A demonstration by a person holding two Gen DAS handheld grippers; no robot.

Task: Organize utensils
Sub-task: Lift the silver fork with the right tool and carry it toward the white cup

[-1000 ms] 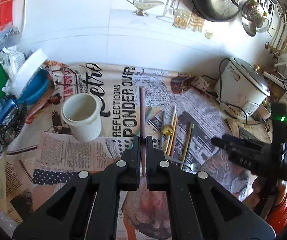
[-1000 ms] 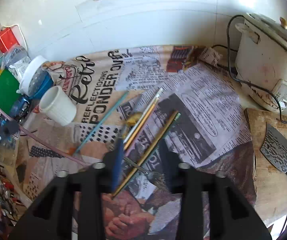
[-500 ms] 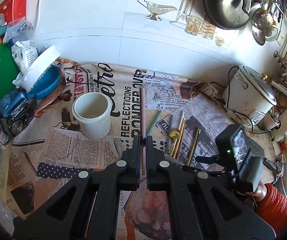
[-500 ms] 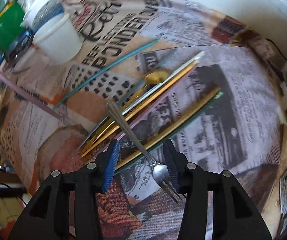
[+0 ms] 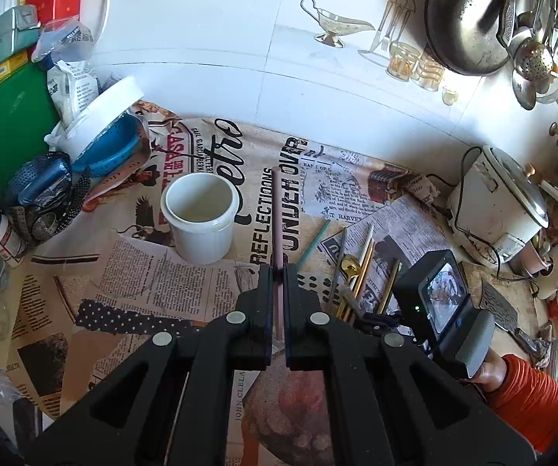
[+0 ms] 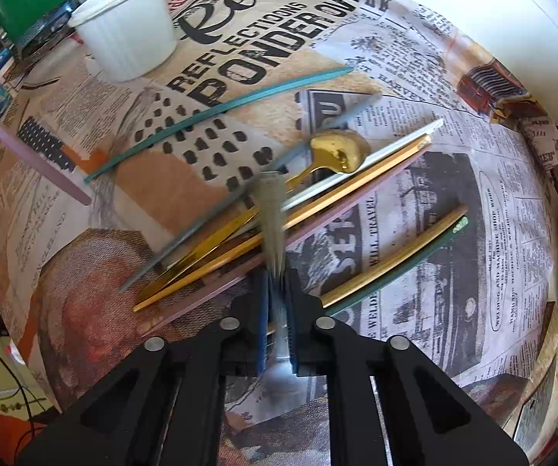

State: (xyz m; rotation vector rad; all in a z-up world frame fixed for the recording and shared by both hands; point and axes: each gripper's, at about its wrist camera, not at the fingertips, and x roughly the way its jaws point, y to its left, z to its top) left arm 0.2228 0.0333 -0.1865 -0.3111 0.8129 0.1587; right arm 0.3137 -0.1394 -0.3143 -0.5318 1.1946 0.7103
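Observation:
My left gripper [image 5: 278, 272] is shut on a pink chopstick [image 5: 277, 213], which sticks out forward above the newspaper-print cloth, just right of the white cup [image 5: 199, 217]. My right gripper [image 6: 277, 283] points steeply down over the utensil pile, shut on the handle of a silver fork [image 6: 271, 217], which is blurred. Under the fork lie a gold spoon [image 6: 337, 151], several gold, white and pink chopsticks [image 6: 356, 171] and a gold and green pair [image 6: 395, 256]. A teal chopstick [image 6: 220, 110] lies apart, toward the cup [image 6: 123, 27]. The pink chopstick [image 6: 26, 155] shows at the left.
A rice cooker [image 5: 500, 202] with its cord stands at the right, and a cleaver [image 5: 500, 306] lies on a board in front of it. Blue colanders [image 5: 108, 151], bags and boxes crowd the left. A wok [image 5: 465, 19] hangs on the tiled wall.
My right gripper dropped to the pile, rolled, and went from open around the fork to shut on its handle. The left gripper kept its hold on the pink chopstick and rolled slightly.

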